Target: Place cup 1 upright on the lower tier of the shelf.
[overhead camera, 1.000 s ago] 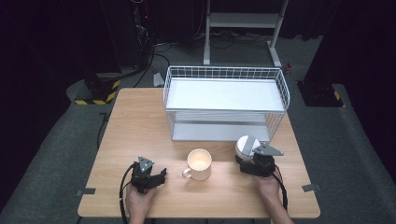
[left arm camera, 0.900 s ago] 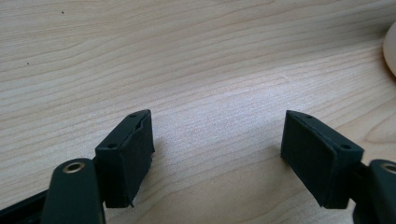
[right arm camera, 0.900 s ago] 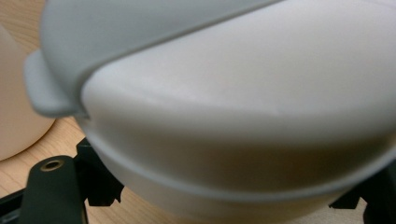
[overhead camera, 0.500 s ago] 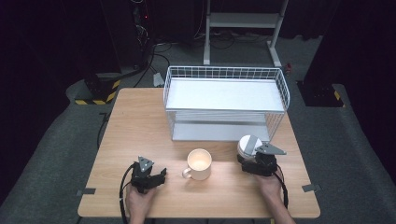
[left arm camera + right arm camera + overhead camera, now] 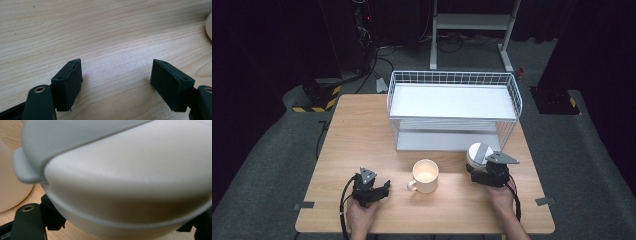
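A white round container (image 5: 477, 152) with a grey lid (image 5: 62, 140) sits tilted at the table's front right, and my right gripper (image 5: 482, 169) is shut on it. In the right gripper view the container (image 5: 125, 182) spans the frame, with the black jaws low on either side of it. A cream mug (image 5: 426, 175) stands just left of it, handle toward the front left. My left gripper (image 5: 373, 184) rests low over the wooden table (image 5: 362, 130) left of the mug, open. Nothing lies between its pads (image 5: 68, 82), and the mug's edge (image 5: 209, 25) shows at the far right.
A white wire rack (image 5: 452, 100) with a shelf stands at the back middle and right of the table, close behind the container. Bare wood lies left of the rack. A hand holds each gripper at the front edge. Beyond the table are dark floor and cables.
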`<state>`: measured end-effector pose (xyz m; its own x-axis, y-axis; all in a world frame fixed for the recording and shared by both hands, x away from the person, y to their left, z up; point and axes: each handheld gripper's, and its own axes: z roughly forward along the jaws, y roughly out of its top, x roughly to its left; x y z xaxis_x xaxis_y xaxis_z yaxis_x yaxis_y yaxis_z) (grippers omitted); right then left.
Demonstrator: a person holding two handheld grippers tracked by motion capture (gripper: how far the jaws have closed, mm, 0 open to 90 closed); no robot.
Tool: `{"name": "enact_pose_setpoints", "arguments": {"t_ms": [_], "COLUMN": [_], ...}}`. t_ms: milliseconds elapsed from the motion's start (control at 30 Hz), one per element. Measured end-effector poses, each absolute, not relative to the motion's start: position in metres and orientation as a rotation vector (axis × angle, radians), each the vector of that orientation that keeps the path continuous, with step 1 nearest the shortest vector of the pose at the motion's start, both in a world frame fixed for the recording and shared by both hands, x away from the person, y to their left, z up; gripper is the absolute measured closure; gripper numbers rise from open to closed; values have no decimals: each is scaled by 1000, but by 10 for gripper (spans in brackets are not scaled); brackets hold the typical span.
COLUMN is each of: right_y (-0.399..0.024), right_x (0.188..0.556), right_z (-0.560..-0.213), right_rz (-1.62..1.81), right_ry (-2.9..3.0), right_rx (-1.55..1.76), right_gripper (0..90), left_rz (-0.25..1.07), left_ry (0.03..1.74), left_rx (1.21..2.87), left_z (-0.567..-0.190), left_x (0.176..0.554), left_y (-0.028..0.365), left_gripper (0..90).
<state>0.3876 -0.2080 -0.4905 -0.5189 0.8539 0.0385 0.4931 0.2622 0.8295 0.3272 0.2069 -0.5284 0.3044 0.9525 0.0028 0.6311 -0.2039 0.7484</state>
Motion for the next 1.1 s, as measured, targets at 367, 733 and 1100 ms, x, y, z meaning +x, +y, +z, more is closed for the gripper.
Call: {"name": "enact_pose_setpoints", "arguments": {"t_ms": [367, 733, 1100], "right_y": [-203, -199, -196], "right_x": [395, 405, 420], "right_z": [-483, -482, -473], "right_rz": [1168, 1176, 1164], "right_ry": [2135, 2147, 2142], "right_rx": [1225, 1235, 1228], "right_gripper": [188, 188, 188], "left_rz": [635, 636, 636], "left_ry": [1405, 1405, 1404], "left_rx": [1926, 1927, 1929], "left_z": [-528, -528, -528], "left_x": [327, 327, 327], "left_y": [207, 207, 207], "left_gripper": [254, 254, 253]}}
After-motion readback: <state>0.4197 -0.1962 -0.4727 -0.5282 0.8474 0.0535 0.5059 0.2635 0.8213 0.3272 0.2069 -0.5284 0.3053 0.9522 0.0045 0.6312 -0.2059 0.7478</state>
